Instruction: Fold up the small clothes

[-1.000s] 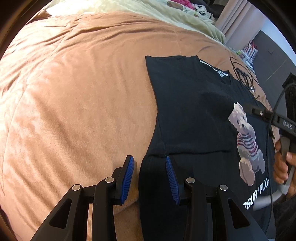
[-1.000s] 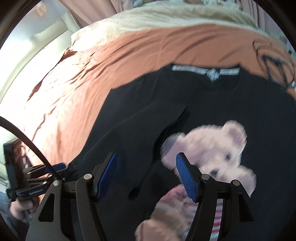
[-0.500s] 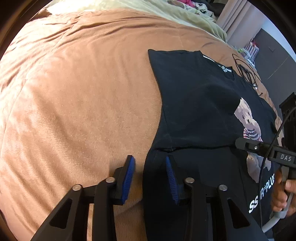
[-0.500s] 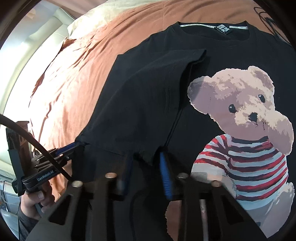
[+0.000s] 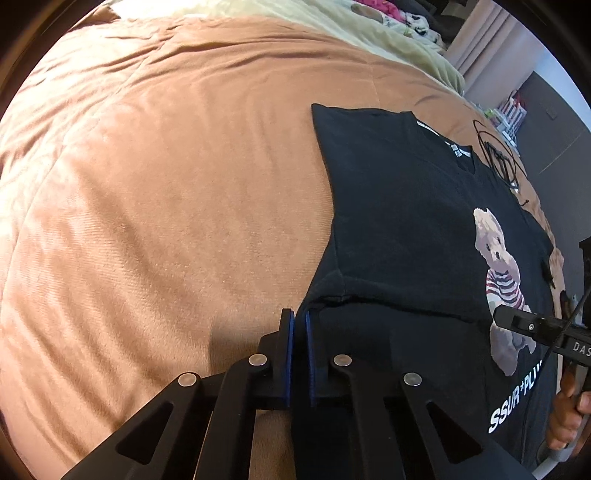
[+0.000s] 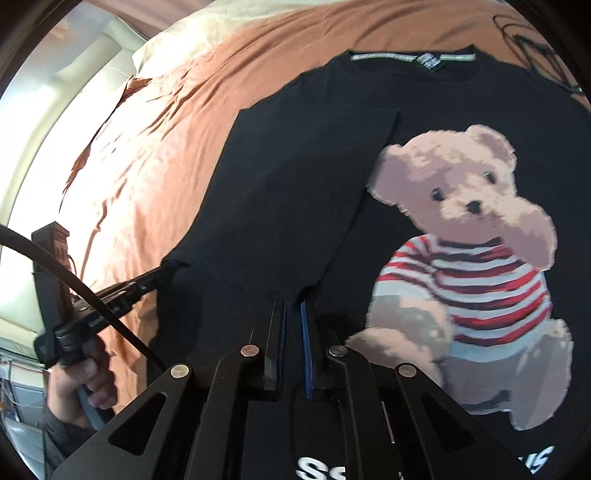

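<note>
Here, nearest the left wrist camera, the left gripper [image 5: 300, 317] has just been closing and its blue-padded jaws now pinch the side edge of the black cotton T-shirt with a teddy-bear print [image 5: 413, 229], right below the corner where the folded-in sleeve meets the body. Nearest the right wrist camera, the right gripper [image 6: 292, 308] has likewise just closed, clamped on the shirt fabric at the lower corner of that same folded sleeve panel, just left of the bear print. The T-shirt lies flat, front up, on the rust-orange plush bedspread [image 5: 166, 206], its collar at the far end. A hand [image 6: 86, 380] grips the left tool's handle beside the shirt's left edge. Beyond the collar, a tangle of thin black cable [image 5: 496, 155] rests on the bedspread. Farthest from the shirt, a pale cream blanket [image 5: 295, 22] lies rumpled across the bed's head.
</note>
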Demonstrator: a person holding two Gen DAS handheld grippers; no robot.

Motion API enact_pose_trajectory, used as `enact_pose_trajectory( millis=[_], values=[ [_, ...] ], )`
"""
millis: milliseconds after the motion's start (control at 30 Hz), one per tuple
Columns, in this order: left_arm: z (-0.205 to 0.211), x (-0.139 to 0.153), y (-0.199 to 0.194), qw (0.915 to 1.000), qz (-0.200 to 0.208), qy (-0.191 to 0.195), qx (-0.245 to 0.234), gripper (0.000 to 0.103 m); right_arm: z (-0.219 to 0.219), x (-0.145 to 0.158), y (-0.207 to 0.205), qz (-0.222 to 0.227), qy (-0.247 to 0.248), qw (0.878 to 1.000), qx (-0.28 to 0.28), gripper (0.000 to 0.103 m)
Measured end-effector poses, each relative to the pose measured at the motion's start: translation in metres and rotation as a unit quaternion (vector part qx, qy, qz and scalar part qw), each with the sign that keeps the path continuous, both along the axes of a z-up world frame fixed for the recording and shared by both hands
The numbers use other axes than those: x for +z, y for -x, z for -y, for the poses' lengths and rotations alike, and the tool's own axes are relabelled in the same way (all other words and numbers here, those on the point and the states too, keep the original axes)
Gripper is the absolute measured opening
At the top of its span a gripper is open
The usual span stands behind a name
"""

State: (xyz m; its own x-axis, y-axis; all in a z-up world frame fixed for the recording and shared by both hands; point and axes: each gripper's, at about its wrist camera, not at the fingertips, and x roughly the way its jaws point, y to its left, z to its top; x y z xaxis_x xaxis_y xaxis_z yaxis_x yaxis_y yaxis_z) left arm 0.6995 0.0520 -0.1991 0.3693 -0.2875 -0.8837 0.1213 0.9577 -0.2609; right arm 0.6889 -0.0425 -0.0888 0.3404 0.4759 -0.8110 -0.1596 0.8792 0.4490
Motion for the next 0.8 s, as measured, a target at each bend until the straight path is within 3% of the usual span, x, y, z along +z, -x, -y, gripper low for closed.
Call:
enact_pose_trajectory(
  millis=[167, 367, 800],
  values=[
    [0.003, 0.021, 0.005, 0.9997, 0.018, -0.012, -0.01, 0.007, 0.008, 0.015, -0.003, 0.032, -0.009, 0.999, -0.004, 0.005],
    [0.011, 0.04, -0.002, 0.999, 0.042, -0.001, -0.013, 0.007, -0.003, 0.017, -0.023, 0.067, -0.015, 0.998, 0.009, 0.005],
    [0.049, 0.016, -0.031, 0.9983, 0.05, 0.011, -0.029, 0.007, -0.025, -0.017, -0.087, 0.077, 0.005, 0.997, 0.019, 0.005]
  ],
)
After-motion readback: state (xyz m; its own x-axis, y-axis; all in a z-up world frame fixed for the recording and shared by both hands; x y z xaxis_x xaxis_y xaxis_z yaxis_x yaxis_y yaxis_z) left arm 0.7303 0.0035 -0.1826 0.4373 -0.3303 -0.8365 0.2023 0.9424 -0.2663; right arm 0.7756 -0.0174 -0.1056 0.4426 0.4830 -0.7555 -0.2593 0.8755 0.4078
